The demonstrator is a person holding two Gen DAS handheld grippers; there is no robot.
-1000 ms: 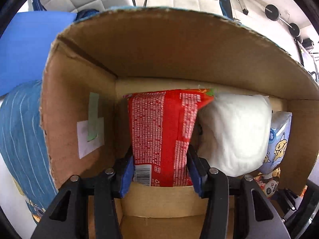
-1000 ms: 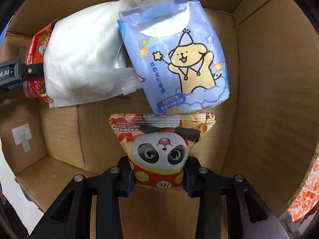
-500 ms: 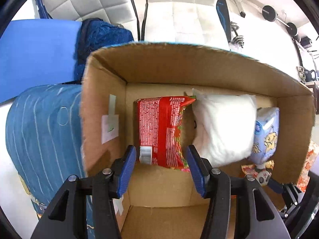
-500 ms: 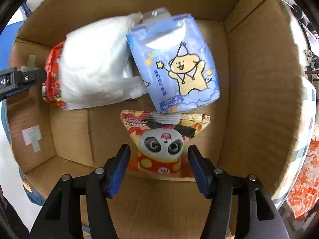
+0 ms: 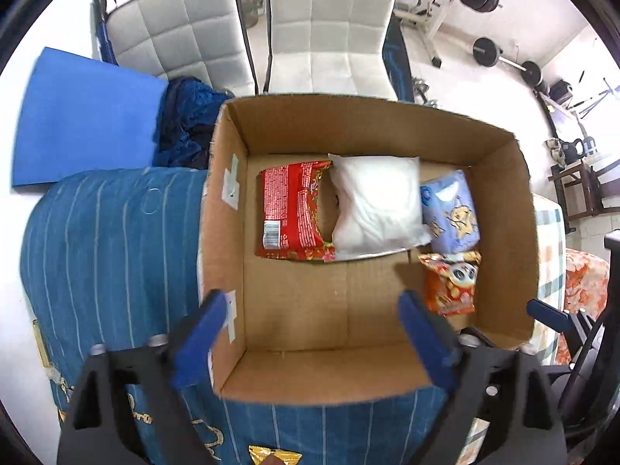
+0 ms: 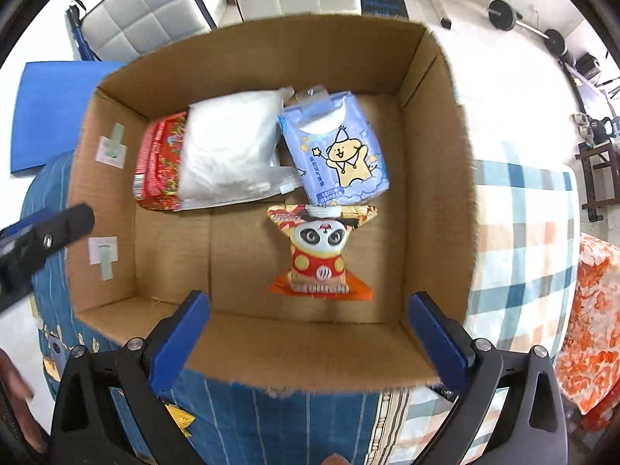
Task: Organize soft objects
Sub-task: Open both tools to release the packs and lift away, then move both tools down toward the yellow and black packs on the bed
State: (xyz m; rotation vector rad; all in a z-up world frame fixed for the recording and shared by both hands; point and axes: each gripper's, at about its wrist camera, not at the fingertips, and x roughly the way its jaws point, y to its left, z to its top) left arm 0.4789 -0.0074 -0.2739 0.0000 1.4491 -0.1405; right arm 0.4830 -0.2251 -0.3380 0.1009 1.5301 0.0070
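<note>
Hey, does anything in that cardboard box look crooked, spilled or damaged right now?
Nothing spilled or torn. The white pillow pack lies partly over the red snack bag, and the blue tissue pack sits slightly tilted, its lower edge overlapping the panda snack bag. Otherwise the cardboard box looks tidy.

right claw spread, panda packet seemingly flat

The bed carries everything here; on its left side lies a blue striped cover, on its right a pale checked sheet; an open cardboard box sits directly on these, spanning both; an orange floral cloth lies at the bed's far right edge; a dark blue knitted garment rests beside the box's far left corner; a small gold wrapper lies on the striped cover near the box's front.
</note>
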